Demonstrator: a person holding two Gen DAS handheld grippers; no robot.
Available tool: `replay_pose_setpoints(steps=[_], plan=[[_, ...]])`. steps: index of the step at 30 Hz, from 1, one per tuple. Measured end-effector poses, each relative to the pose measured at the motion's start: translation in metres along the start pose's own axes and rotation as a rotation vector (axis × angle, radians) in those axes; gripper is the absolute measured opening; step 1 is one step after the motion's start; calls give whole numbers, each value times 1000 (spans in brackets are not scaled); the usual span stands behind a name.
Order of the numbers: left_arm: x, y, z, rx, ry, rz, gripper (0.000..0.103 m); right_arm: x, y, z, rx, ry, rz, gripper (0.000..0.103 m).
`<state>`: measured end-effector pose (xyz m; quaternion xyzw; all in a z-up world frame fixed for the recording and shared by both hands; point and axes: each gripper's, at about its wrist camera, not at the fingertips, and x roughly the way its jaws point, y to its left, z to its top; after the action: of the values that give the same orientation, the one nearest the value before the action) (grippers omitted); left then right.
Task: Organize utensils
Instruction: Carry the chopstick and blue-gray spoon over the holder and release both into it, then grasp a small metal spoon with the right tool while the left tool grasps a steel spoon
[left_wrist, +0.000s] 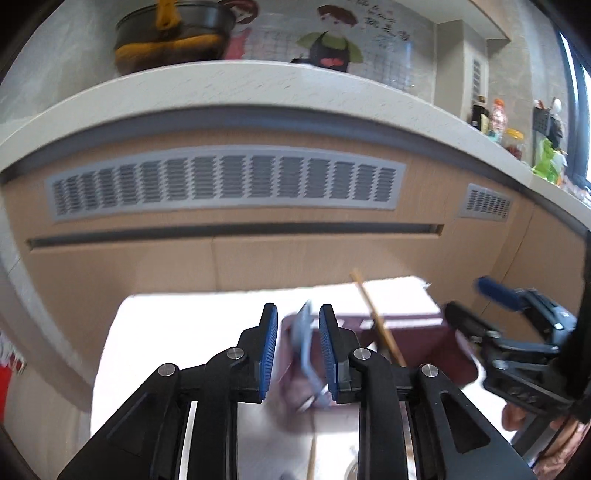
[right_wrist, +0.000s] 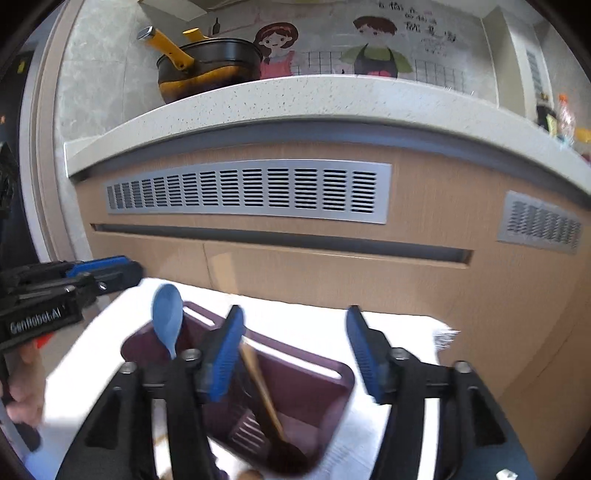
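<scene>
The left claw (left_wrist: 297, 350) has its blue pads a little apart, and the pale blue spoon (left_wrist: 308, 354) stands between them; blur hides whether the pads press on it. In the right wrist view the same spoon (right_wrist: 168, 319) stands bowl-up in the far left corner of the purple utensil holder (right_wrist: 317, 402), its handle down inside.

The right claw (right_wrist: 295, 354) is spread wide with nothing between its pads. A wooden-handled utensil (right_wrist: 264, 391) leans just beside its left pad, the dark end at the bottom of the holder, low in the frame.

The holder sits on a white cloth (right_wrist: 295, 314) that covers the surface below; the cloth's frayed right edge (right_wrist: 445, 338) lies near the wood cabinet front (right_wrist: 424, 295), which rises close behind the holder and leaves little room beyond it. Above runs the speckled bench (right_wrist: 295, 99) edge, carrying a black pot with yellow handles (right_wrist: 210, 64) at upper left. To the holder's right the cloth is bare.
</scene>
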<state>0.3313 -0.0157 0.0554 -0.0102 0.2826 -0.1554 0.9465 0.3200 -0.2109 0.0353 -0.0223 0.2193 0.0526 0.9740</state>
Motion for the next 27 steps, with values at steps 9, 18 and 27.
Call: replay_pose_setpoints(steps=[9, 18, 27], plan=[[-24, 21, -73, -81, 150, 62, 49, -47, 13, -34, -52, 57, -66, 103], [-41, 18, -139, -109, 276, 69, 58, -47, 38, -85, -75, 212, -80, 103], [-41, 26, -157, -141, 322, 81, 67, -36, 35, -113, -49, 356, 11, 102]])
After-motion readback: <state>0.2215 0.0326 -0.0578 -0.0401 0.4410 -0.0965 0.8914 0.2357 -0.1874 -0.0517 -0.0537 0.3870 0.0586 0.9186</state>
